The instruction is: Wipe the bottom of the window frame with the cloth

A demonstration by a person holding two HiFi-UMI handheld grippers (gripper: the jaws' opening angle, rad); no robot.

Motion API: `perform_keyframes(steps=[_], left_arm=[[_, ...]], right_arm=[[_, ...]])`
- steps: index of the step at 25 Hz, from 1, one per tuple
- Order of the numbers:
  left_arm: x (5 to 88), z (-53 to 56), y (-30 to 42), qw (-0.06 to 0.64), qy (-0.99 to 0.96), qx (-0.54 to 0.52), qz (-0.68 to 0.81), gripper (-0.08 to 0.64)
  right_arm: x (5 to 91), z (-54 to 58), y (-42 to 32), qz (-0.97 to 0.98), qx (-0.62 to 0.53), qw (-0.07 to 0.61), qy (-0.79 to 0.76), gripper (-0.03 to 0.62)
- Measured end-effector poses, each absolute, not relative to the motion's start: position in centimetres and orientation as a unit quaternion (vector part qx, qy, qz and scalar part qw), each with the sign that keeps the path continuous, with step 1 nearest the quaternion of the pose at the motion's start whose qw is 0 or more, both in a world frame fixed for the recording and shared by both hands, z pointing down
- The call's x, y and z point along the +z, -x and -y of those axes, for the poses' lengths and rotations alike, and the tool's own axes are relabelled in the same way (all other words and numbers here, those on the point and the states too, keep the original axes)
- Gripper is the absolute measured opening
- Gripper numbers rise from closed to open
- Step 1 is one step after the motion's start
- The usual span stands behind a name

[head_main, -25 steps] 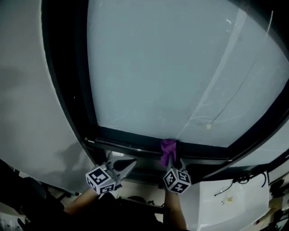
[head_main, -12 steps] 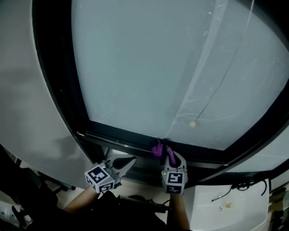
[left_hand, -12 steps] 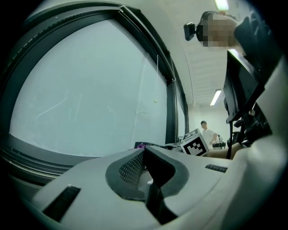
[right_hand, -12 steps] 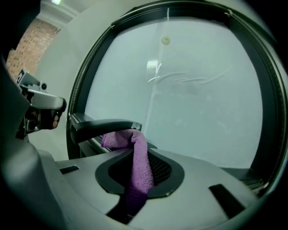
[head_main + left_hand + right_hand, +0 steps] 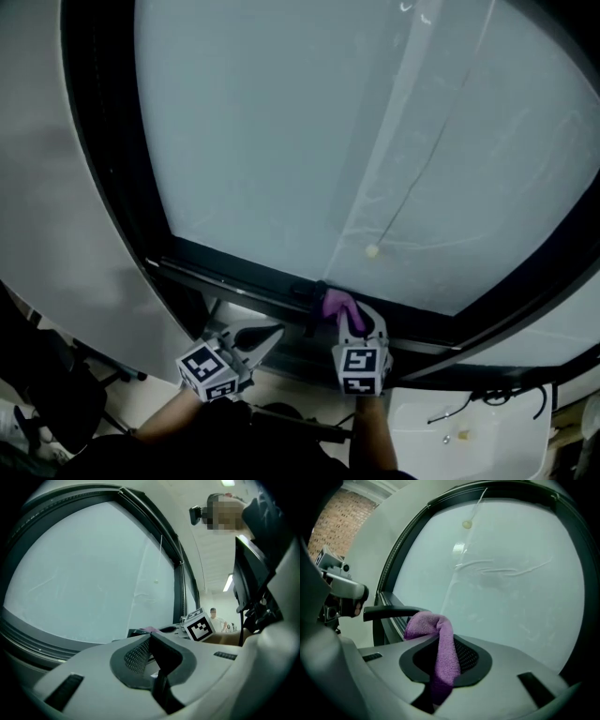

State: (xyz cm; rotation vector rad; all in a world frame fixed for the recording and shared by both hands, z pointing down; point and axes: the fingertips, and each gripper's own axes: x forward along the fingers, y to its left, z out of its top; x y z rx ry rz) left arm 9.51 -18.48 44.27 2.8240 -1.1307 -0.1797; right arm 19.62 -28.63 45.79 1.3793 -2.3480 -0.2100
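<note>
Each cube carries black-and-white square markers, one on the left hand-held gripper and one on the right hand-held gripper; they hold no letters. The right one points up at the window, its jaws clamped on a purple cloth. The cloth's free end folds over the jaw tips and lies against the bottom rail of the dark frame. The left one sits just below the rail, tilted up and to the right, with its jaws closed on nothing.
</note>
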Motion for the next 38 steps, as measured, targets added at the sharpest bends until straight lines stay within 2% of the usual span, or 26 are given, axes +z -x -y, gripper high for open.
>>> perform_keyframes(steps=[6, 15, 27, 38], left_arm=[[43.9, 19.5, -9.7, 0.045, -0.934, -0.051, 0.349, -0.008], [41.7, 22.0, -9.9, 0.027, -0.95, -0.058, 0.305, -0.008], [41.3, 23.2, -13.9, 0.008, -0.976, -0.06, 0.211, -0.008], [41.6, 23.3, -15.6, 0.019, -0.983, -0.06, 0.174, -0.008]], right_arm=[[45.3, 30.4, -19.6, 0.828, -0.04, 0.182, -0.529, 0.067], [46.6, 31.6, -20.9, 0.781, -0.018, 0.229, -0.581, 0.067], [47.7, 31.4, -27.5, 0.723, 0.008, 0.258, -0.641, 0.067], [48.1, 31.2, -33.4, 0.675, 0.013, 0.277, -0.684, 0.067]])
